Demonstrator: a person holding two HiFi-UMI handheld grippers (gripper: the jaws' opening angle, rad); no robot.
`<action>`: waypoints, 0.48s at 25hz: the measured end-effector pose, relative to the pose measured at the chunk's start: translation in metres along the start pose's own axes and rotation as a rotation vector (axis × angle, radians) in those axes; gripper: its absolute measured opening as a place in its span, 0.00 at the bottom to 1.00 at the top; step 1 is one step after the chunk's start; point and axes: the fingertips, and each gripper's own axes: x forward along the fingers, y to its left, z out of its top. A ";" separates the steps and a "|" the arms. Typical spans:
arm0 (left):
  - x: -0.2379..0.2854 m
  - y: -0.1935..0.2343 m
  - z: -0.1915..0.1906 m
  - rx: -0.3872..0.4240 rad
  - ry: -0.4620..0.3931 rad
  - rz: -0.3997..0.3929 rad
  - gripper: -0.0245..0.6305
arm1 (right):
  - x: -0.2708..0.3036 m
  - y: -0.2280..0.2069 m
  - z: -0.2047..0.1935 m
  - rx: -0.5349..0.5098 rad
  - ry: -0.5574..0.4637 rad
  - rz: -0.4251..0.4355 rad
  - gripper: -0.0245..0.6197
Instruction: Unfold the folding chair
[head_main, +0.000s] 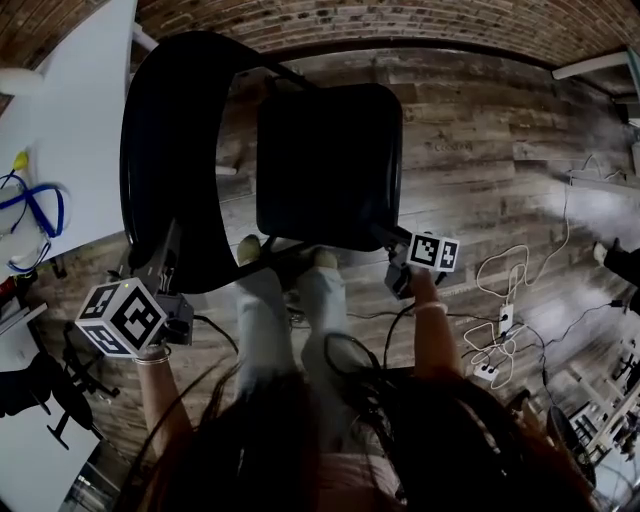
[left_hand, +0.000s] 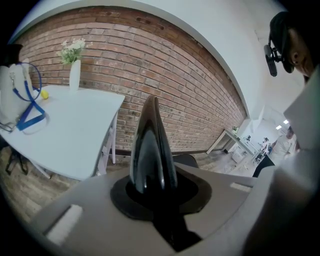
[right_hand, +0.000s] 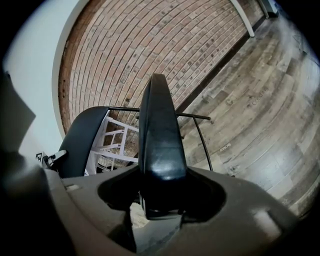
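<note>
1. On the wooden plank floor, close in front of us, stands the black folding chair, with the white table at its left.
2. Its square padded seat lies about flat, so we think the opening is nearly done.
3. Our left gripper is clamped on the edge of the curved black back.
4. Our right gripper has its jaws apart around the seat's near right corner, not squeezing it.
5. We think what is left is to let go and check the chair stands firm.
</note>
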 end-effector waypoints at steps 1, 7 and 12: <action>0.001 0.000 -0.001 -0.001 0.000 -0.001 0.14 | 0.000 -0.002 0.000 0.002 -0.001 0.000 0.40; 0.007 0.002 -0.005 -0.008 0.000 -0.009 0.14 | 0.001 -0.016 0.003 0.017 -0.011 -0.003 0.41; 0.008 0.008 -0.007 -0.016 0.001 -0.015 0.14 | 0.002 -0.024 0.002 0.037 -0.013 0.001 0.42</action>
